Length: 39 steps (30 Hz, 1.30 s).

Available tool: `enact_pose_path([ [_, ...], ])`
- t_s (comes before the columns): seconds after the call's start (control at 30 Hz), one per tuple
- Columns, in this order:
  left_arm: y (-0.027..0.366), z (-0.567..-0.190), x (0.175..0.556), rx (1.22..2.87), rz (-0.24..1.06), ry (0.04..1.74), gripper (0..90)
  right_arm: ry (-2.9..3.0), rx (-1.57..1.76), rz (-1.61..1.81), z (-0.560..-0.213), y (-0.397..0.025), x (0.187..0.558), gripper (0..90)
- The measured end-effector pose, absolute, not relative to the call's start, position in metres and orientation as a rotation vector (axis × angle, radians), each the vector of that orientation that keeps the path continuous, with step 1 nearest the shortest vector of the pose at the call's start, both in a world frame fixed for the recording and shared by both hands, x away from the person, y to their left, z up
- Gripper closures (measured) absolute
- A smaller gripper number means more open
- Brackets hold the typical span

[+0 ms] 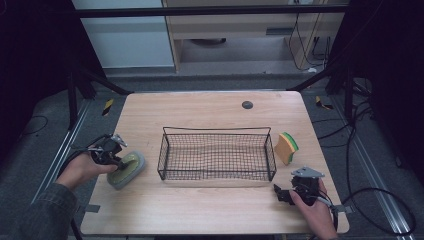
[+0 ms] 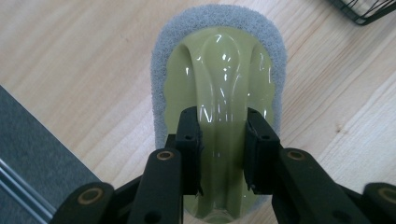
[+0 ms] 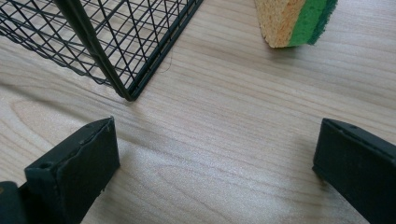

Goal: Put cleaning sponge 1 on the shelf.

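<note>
Grey-rimmed scrubber point(image 2: 219, 93), glossy pale-green handle, seemingly clamped.

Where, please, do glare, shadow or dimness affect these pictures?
Left gripper view: bright glare spots on the scrubber handle. Right gripper view: soft sheen on the table and shadows beside the basket. High view: dim overall, with very dark corners.

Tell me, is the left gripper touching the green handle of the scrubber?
Touching. In the left gripper view, the left gripper has both jaws pressed against the sides of the scrubber's glossy green handle, with no gap visible.
</note>
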<state>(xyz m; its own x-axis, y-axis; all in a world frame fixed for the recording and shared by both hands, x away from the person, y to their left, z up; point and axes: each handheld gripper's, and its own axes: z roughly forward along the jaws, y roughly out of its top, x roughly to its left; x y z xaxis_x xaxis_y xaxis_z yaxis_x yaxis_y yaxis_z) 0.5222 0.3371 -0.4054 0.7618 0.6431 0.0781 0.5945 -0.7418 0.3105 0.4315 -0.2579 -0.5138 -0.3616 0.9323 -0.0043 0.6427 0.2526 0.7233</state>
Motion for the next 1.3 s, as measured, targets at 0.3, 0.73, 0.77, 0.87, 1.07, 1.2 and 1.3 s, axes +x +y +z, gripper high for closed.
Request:
enact_pose_path([
  [0.3,0.338,-0.383,0.513,2.651,0.358,0.882,70.2,2.096,1.436,0.896,-0.514,-0.257,0.431,0.5],
  [0.73,0.316,-0.342,0.508,2.63,0.504,0.722,70.2,2.099,1.428,0.896,-0.514,-0.257,0.432,0.4],
  [0.77,0.313,-0.339,0.507,2.632,0.513,0.711,70.2,2.099,1.428,0.896,-0.514,-0.257,0.432,0.4],
  [0.87,0.301,-0.329,0.507,2.642,0.539,0.663,70.2,2.1,1.427,0.896,-0.514,-0.257,0.432,0.5],
  [1.07,0.283,-0.318,0.508,2.649,0.57,0.605,70.2,2.103,1.421,0.896,-0.514,-0.257,0.432,0.5],
  [1.2,0.27,-0.31,0.509,2.659,0.59,0.563,70.2,2.104,1.421,0.896,-0.514,-0.257,0.432,0.5],
  [1.3,0.261,-0.305,0.51,2.661,0.6,0.539,70.2,2.104,1.421,0.897,-0.514,-0.257,0.432,0.5],
])
